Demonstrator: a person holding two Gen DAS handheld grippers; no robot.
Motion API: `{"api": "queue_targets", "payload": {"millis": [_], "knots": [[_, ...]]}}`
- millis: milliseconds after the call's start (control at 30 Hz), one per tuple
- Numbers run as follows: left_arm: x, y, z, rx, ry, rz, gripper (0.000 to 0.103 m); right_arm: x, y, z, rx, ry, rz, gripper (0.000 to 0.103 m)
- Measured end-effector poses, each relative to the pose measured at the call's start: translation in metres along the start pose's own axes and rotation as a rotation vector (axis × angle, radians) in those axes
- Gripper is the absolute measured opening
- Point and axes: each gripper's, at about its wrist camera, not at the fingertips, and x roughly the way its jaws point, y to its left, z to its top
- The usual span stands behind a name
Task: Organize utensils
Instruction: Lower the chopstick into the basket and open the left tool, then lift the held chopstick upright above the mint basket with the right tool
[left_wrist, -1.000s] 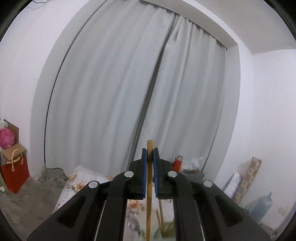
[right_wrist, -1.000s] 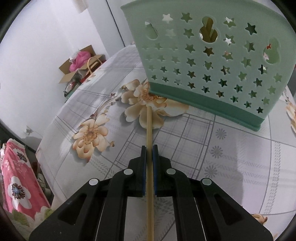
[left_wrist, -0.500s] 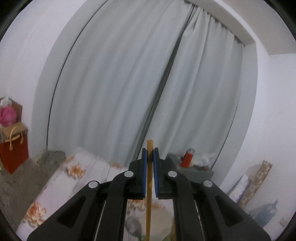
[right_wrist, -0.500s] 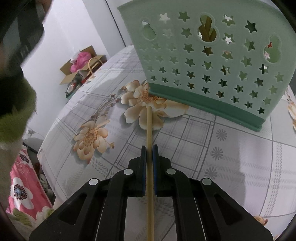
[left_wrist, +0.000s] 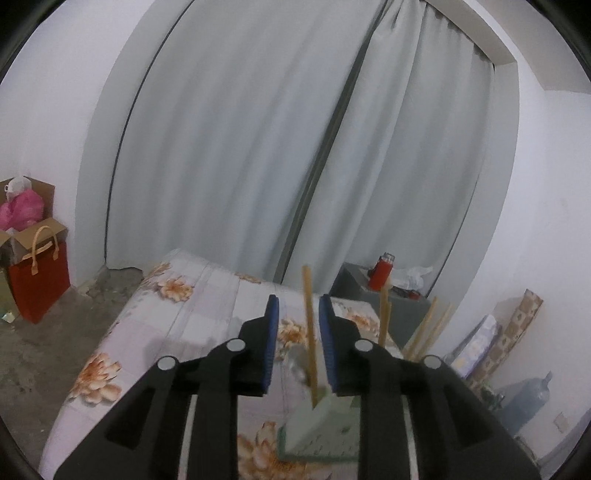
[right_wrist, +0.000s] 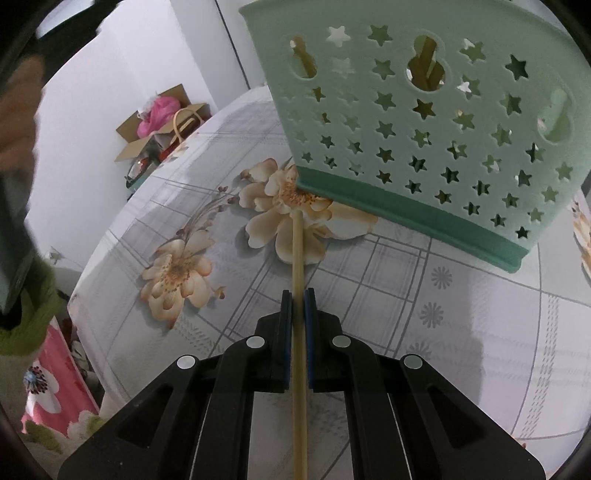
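1. Since half a second ago the left gripper (left_wrist: 297, 301) has spread its blue-padded jaws and let go of the chopstick (left_wrist: 309, 332) it was clamping; the stick now stands free between the jaws, touching neither pad, its lower end inside the green holder (left_wrist: 325, 428) below.
2. The left view has also tilted down, so the holder and more of the flowered tablecloth (left_wrist: 207, 295) have come into sight.
3. More chopsticks (left_wrist: 424, 332) lean out of the holder's other compartments, to the right of the released one.
4. The right gripper (right_wrist: 298, 295) has not changed: its jaws stay pressed together on a second chopstick (right_wrist: 297, 251), which runs forward over the cloth so that its tip lies at the foot of the holder (right_wrist: 424, 122), on a printed flower.
5. Through the holder's keyhole slots in the right view, sticks show in the left and middle compartments.
6. A sleeved arm (right_wrist: 22, 258) blurs the left edge of the right view.
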Motion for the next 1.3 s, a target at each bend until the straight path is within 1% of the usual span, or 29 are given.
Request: {"api": "queue_targets", "payload": {"millis": [67,200,300,433,533,633,700,733,800,833,967,1000,1100,1167,1300], "knots": [[-0.013,0.003,-0.006,0.006,0.009,0.004,0.028,0.002,0.002,0.002,-0.008,-0.001,-0.007,0.005],[-0.037,0.013,-0.026,0.011,0.06,0.034,0.035,-0.004,0.004,0.005,-0.016,-0.021,-0.011,0.004],[-0.049,0.021,-0.041,0.011,0.098,0.06,0.039,-0.022,0.008,0.009,-0.042,-0.073,-0.018,0.004],[-0.062,0.034,-0.063,-0.023,0.14,0.084,0.04,-0.049,0.016,0.017,-0.089,-0.149,-0.033,0.004],[-0.069,0.04,-0.072,-0.046,0.15,0.1,0.04,-0.08,0.024,0.028,-0.125,-0.239,-0.05,0.004],[-0.072,0.047,-0.078,-0.061,0.153,0.117,0.041,-0.114,0.033,0.046,-0.152,-0.367,-0.062,0.004],[-0.073,0.047,-0.079,-0.039,0.149,0.138,0.041,-0.133,0.038,0.059,-0.163,-0.449,-0.074,0.004],[-0.074,0.047,-0.08,-0.025,0.146,0.147,0.041,-0.145,0.042,0.07,-0.176,-0.511,-0.083,0.004],[-0.077,0.048,-0.081,-0.007,0.142,0.154,0.041,-0.156,0.044,0.084,-0.189,-0.584,-0.1,0.004],[-0.079,0.048,-0.082,-0.004,0.141,0.156,0.041,-0.162,0.046,0.098,-0.193,-0.639,-0.106,0.004],[-0.087,0.051,-0.084,-0.004,0.132,0.166,0.042,-0.16,0.05,0.135,-0.179,-0.762,-0.114,0.004],[-0.088,0.053,-0.084,-0.011,0.13,0.17,0.042,-0.156,0.051,0.143,-0.174,-0.79,-0.127,0.004],[-0.092,0.058,-0.085,-0.026,0.126,0.179,0.042,-0.137,0.054,0.166,-0.152,-0.862,-0.117,0.004],[-0.093,0.063,-0.084,-0.03,0.123,0.187,0.043,-0.125,0.055,0.174,-0.138,-0.894,-0.134,0.004],[-0.096,0.073,-0.081,-0.043,0.113,0.208,0.043,-0.108,0.055,0.177,-0.083,-0.944,-0.15,0.004]]}}
